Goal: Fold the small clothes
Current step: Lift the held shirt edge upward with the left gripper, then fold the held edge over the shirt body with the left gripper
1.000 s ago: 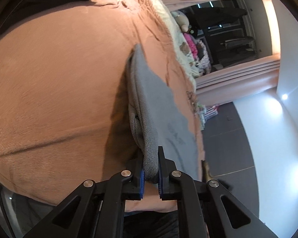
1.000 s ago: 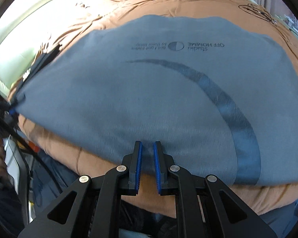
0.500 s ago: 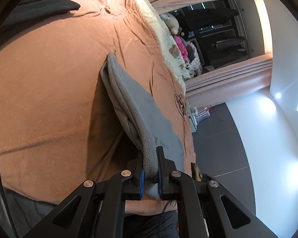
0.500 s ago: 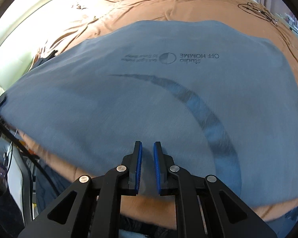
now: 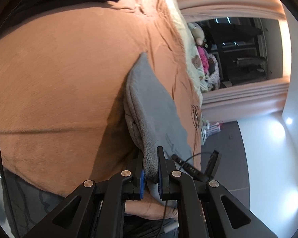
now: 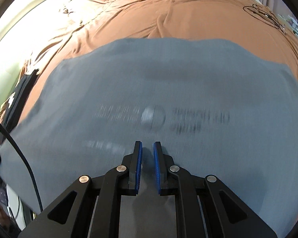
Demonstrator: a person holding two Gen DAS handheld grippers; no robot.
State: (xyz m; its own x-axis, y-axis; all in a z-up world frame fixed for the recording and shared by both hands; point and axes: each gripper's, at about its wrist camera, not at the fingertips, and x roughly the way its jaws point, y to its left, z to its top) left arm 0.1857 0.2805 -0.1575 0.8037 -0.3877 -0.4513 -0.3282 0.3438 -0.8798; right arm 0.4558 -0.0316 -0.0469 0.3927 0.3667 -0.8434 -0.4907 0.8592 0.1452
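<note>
On the bed, a grey garment of soft knit with a blurred printed logo lies spread over the rust-brown blanket. It stretches from 9 to 3 o'clock across the right gripper, whose jaws are narrow, cloth between them; whether they pinch it I cannot tell. The left gripper clamps a bunched edge, the cloth running toward 12.

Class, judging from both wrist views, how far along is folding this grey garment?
Done: no finished fold visible. In hand: the left gripper pinches the grey T-shirt edge; the right gripper grips its near hem, spread over the brown blanket. Left: all folds.
</note>
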